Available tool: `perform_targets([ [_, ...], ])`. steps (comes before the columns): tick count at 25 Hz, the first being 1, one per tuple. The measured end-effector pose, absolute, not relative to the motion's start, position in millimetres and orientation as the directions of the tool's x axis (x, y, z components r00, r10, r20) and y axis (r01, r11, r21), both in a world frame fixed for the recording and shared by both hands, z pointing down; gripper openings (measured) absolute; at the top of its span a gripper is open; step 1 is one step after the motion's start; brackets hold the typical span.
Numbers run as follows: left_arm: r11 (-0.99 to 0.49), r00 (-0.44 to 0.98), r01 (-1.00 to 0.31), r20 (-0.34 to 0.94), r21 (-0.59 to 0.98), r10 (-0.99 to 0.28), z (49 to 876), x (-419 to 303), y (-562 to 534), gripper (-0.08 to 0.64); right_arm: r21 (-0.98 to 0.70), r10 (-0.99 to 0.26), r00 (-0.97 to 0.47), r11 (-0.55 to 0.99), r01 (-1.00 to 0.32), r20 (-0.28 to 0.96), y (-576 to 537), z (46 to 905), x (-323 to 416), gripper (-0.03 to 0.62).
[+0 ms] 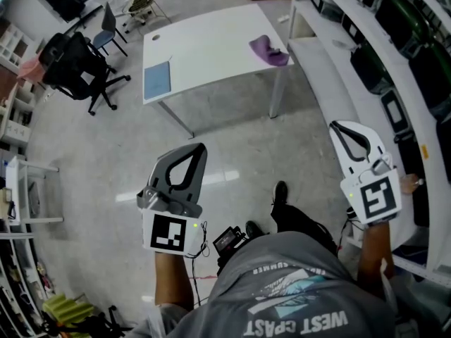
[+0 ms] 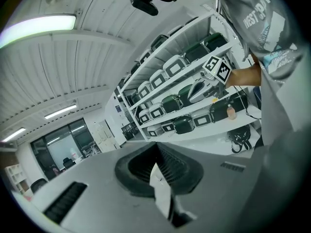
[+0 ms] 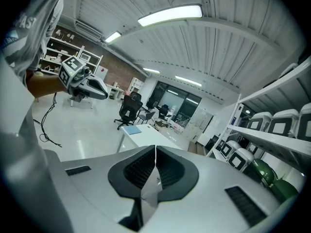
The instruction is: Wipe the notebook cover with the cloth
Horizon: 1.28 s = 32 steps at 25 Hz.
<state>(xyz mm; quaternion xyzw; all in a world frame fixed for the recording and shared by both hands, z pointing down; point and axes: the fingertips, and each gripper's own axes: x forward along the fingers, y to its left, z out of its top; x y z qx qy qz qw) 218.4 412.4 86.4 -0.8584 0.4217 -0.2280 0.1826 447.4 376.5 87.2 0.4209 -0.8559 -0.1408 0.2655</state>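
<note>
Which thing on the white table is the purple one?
The cloth, bunched up at the right edge of the table. The notebook is blue and lies flat near the left edge.

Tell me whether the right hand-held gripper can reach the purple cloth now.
Probably not yet: the cloth lies on the table, well ahead of the right hand-held gripper across open floor. Nothing blocks the way; stepping closer should do.

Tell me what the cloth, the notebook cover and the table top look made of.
Cloth: soft purple fabric, matte, crumpled in folds.
Notebook: flat, smooth light-blue cover, perhaps card or plastic; too small to tell.
Table: smooth, even white top, likely laminate.
</note>
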Motion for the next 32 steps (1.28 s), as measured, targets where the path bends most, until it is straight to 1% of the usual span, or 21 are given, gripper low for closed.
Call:
perform_targets([
  [5, -0.558, 0.509, -0.657, 0.247, -0.507, -0.825, 90.8, 231.5, 358.6, 0.003, 0.471, -0.763, -0.549, 0.645, -0.602, 0.342, 321.2, 92.8, 445.3, 0.032],
  [15, -0.514, 0.451, -0.668, 0.257, -0.538, -0.855, 85.6, 267.0, 253.0, 0.003, 0.449, -0.705, -0.612, 0.705, -0.549, 0.359, 203.8, 102.9, 470.9, 0.032],
  [23, -0.471, 0.378, -0.683, 0.281, -0.559, -0.882, 78.4, 272.1, 213.0, 0.003, 0.424, -0.672, -0.662, 0.733, -0.531, 0.332, 143.2, 107.8, 477.1, 0.032],
  [28, -0.477, 0.371, -0.682, 0.301, -0.555, -0.879, 87.9, 261.2, 193.2, 0.003, 0.409, -0.66, -0.665, 0.746, -0.526, 0.35, 120.5, 119.1, 467.9, 0.032],
  [32, -0.496, 0.397, -0.677, 0.297, -0.544, -0.868, 96.0, 246.9, 166.6, 0.003, 0.397, -0.675, -0.642, 0.735, -0.549, 0.363, 99.5, 126.9, 457.7, 0.032],
])
